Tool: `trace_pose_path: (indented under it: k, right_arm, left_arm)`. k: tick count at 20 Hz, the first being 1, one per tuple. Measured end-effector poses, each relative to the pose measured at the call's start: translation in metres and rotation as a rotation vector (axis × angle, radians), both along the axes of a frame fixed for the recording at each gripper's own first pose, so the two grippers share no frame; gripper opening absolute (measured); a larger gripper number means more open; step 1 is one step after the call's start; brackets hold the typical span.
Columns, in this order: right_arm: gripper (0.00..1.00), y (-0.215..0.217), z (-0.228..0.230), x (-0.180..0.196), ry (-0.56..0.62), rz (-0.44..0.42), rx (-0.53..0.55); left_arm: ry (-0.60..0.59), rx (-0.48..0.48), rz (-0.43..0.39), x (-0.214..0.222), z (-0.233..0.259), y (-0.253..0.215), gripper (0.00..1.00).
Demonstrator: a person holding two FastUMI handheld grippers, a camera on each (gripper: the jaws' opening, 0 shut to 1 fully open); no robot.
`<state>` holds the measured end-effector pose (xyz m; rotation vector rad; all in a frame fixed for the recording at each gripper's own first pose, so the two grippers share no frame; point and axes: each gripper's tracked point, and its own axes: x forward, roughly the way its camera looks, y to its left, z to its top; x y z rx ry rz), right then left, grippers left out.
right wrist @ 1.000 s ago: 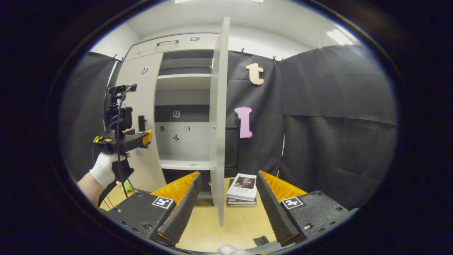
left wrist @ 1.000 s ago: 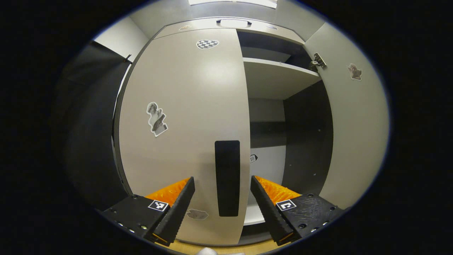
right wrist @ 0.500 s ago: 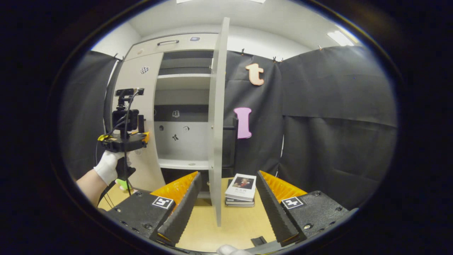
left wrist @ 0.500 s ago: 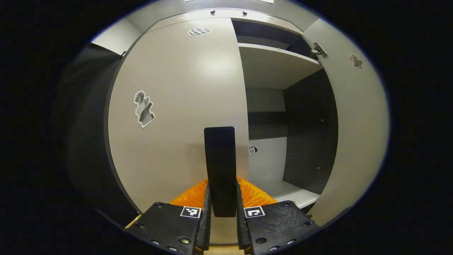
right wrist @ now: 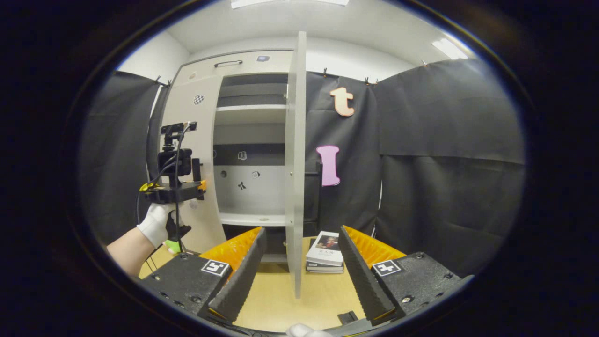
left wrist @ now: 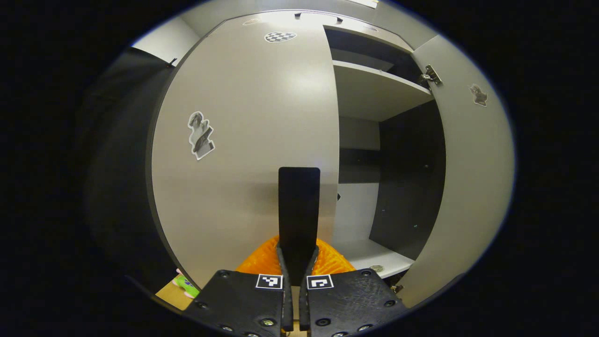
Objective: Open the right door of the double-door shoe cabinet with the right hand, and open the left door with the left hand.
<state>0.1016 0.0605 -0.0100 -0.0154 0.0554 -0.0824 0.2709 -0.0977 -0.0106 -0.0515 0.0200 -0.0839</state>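
The shoe cabinet (right wrist: 243,63) stands against the booth wall with its right door (right wrist: 295,159) swung fully out, seen edge-on in the right gripper view. The left door (left wrist: 252,140) is closed or very nearly closed; its free edge lies beside the open compartment.

Cabinet contents, right half:
- An upper shelf (left wrist: 374,91) that looks bare.
- A lower shelf (left wrist: 369,255) with one small round item (left wrist: 376,268) near its front edge; the item is too small to identify.
- Small stickers (right wrist: 242,156) on the back panel; their motifs cannot be read.

The left half of the interior is hidden behind the left door.

Left gripper (left wrist: 295,262): the fingers are pressed together on the black handle (left wrist: 299,210) of the left door, one on each side of its lower end. In the right gripper view the same tool is held by a white-gloved hand (right wrist: 157,223) at the left door front.

Right gripper (right wrist: 299,276): the fingers are spread wide and grip nothing. The lower edge of the right door hangs between them, apart from both.

A stack of books (right wrist: 325,252) lies on the wooden floor (right wrist: 281,304) just beyond the right door. A green object (left wrist: 186,286) at the cabinet base is cut off by the door and the view edge
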Motion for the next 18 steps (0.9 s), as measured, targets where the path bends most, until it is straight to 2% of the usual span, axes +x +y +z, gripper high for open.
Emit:
trace_pose_path:
  k: [6, 18]
  right_arm:
    - [0.96, 0.015, 0.0, -0.014, 0.001, 0.035, 0.0]
    - [0.96, 0.066, -0.009, -0.006, 0.017, 0.152, -0.006]
  left_arm:
    - [-0.005, 0.004, -0.035, -0.023, 0.0, 0.005, 0.05]
    - [-0.005, -0.011, -0.093, -0.061, 0.003, 0.022, 0.04]
